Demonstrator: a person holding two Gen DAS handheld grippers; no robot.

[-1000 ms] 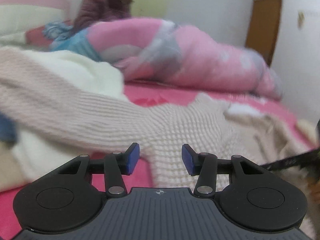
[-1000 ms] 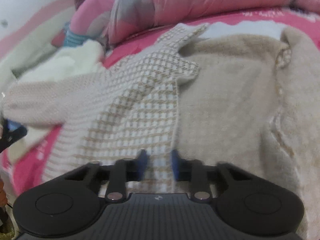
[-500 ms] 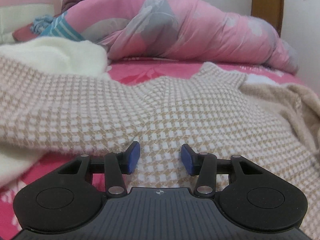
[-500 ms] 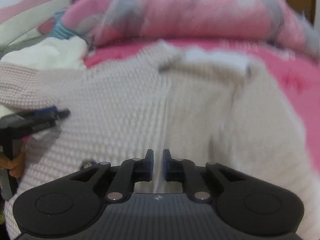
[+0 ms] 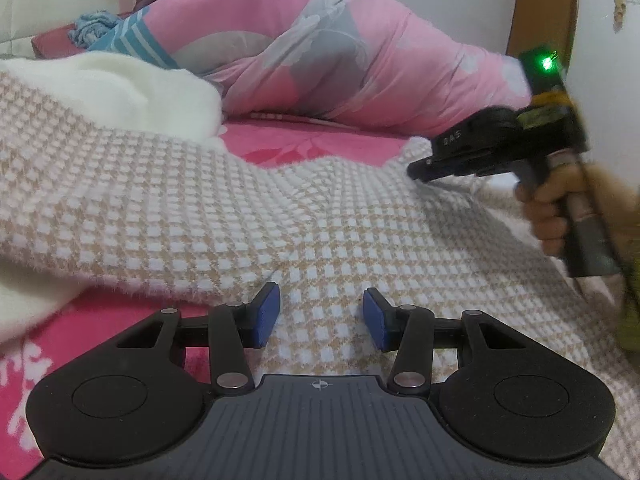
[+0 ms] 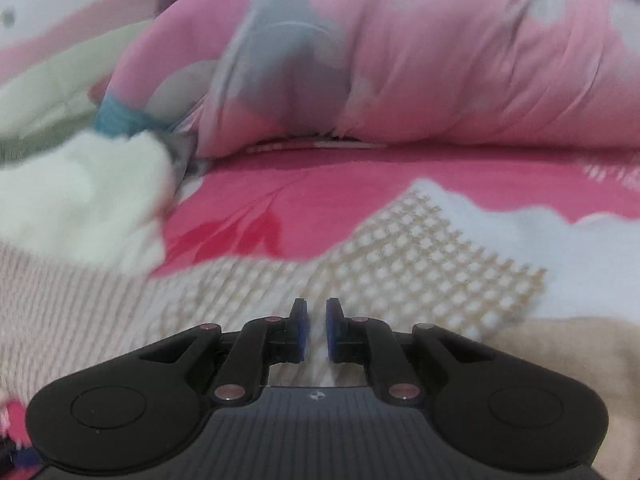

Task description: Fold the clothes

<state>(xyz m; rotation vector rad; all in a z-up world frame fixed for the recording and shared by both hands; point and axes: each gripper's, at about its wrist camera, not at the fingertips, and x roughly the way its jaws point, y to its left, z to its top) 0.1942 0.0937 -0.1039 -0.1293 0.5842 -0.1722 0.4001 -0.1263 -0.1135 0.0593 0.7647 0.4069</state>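
A beige and white checked knit sweater point(image 5: 280, 208) lies spread across the pink bed. My left gripper point(image 5: 320, 316) hovers low over its near part, open, with the blue pads apart and only flat fabric below them. In the left wrist view my right gripper point(image 5: 418, 170), held by a hand point(image 5: 548, 208), reaches in from the right to the sweater's far edge. In the right wrist view, which is blurred, my right gripper point(image 6: 316, 328) is closing, with pale knit of the sweater point(image 6: 400, 264) pinched in the narrow gap between its pads.
A rolled pink and grey duvet point(image 5: 360, 60) runs along the back of the bed. A white fleece garment point(image 5: 120, 88) lies at the left, partly under the sweater. Pink sheet point(image 5: 304, 144) shows between them. A beige fleece point(image 6: 560, 360) lies at lower right. A brown door point(image 5: 548, 4) stands far right.
My right gripper closed and swept across the sweater toward its far edge, coming into the left wrist view. The left gripper sank lower over the sweater, then held still.
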